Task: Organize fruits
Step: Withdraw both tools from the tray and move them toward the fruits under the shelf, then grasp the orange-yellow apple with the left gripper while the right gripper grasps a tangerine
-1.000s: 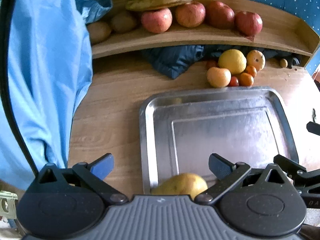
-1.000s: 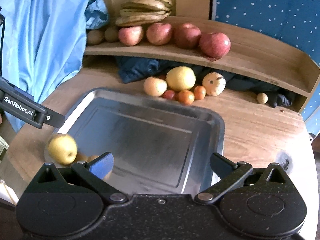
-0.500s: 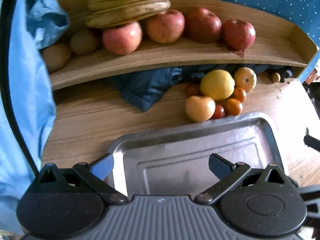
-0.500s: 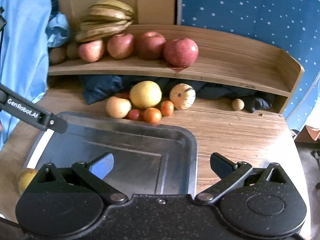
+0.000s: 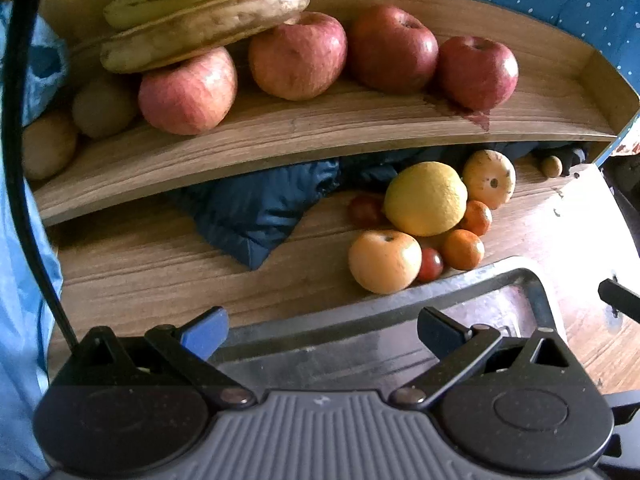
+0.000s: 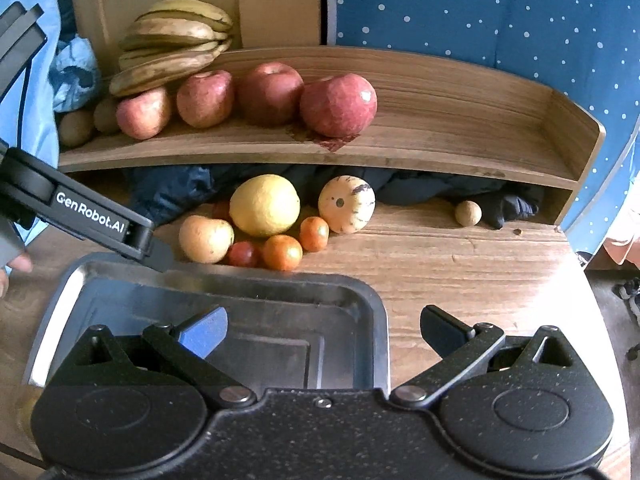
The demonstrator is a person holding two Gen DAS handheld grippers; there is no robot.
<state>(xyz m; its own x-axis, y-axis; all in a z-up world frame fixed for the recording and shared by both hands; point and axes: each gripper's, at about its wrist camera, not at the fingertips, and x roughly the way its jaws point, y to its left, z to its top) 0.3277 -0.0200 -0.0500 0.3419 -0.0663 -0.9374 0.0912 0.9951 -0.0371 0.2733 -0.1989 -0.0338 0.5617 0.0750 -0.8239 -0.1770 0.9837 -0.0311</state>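
Both my grippers are empty. My left gripper (image 5: 320,330) has its fingers spread wide over the far rim of the metal tray (image 5: 536,292), with nothing between them. My right gripper (image 6: 322,330) is just as wide apart, hanging over the tray's near right corner (image 6: 378,320); its blue-padded finger (image 6: 204,330) sits above the tray floor and the black one above bare wood.

The loose fruit lies in a cluster on the wooden table (image 6: 460,264), just beyond the tray's far edge. A large yellow citrus (image 6: 264,205) sits in the middle, a pale pear-like fruit (image 6: 206,239) to its left and nearer, touching a small red tomato (image 6: 243,254). Two small orange fruits (image 6: 282,252) lie near the citrus on its right, and a cream striped squash (image 6: 346,204) stands at the right end. A small brown round fruit (image 6: 467,213) lies well apart, farther right, beside dark blue cloth (image 5: 256,208) bunched under the shelf.

On the curved wooden shelf (image 6: 440,136) above, four red apples (image 6: 338,105) line up, and a bunch of bananas (image 6: 172,52) rests on the leftmost ones. Two brown kiwi-like fruits (image 6: 76,127) sit at the shelf's left end.

From my right view, my left gripper's arm (image 6: 88,216) reaches in over the tray's far left corner.
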